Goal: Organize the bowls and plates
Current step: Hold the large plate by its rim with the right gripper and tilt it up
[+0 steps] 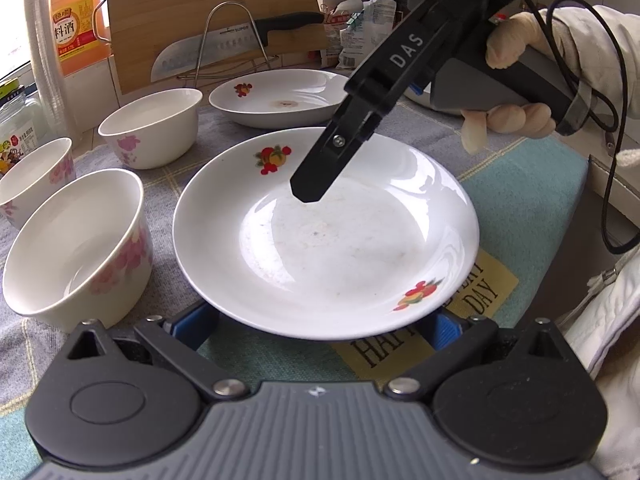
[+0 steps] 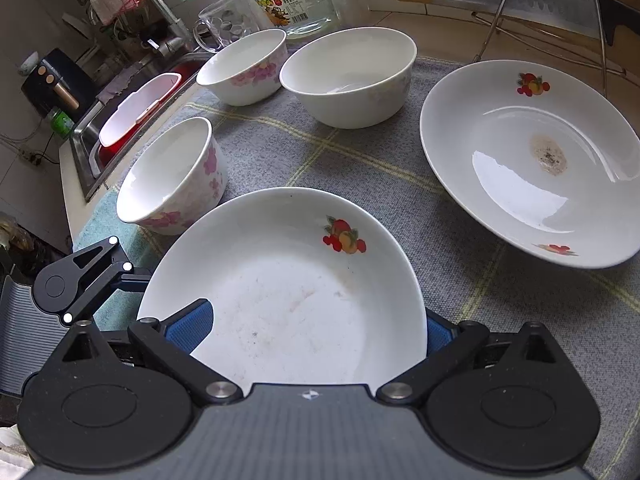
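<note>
A white plate with fruit prints (image 1: 326, 240) lies on the cloth, also in the right wrist view (image 2: 288, 292). My left gripper (image 1: 320, 330) is open, its blue pads at the plate's near rim. My right gripper (image 1: 308, 192) reaches over the plate from the far right; in its own view (image 2: 316, 334) the blue pads stand wide on either side of the plate's rim, open. A second fruit plate (image 1: 280, 98) (image 2: 532, 160) lies behind. Three white bowls with pink flowers (image 1: 76, 244) (image 1: 152, 128) (image 1: 34, 176) stand at the left.
A knife (image 1: 224, 46) and wooden board (image 1: 208, 8) lean on a wire rack behind the plates. An oil bottle (image 1: 78, 16) and jar (image 1: 18, 128) stand far left. A sink with a red basin (image 2: 132, 112) lies beyond the bowls. The counter edge (image 1: 600, 184) runs at the right.
</note>
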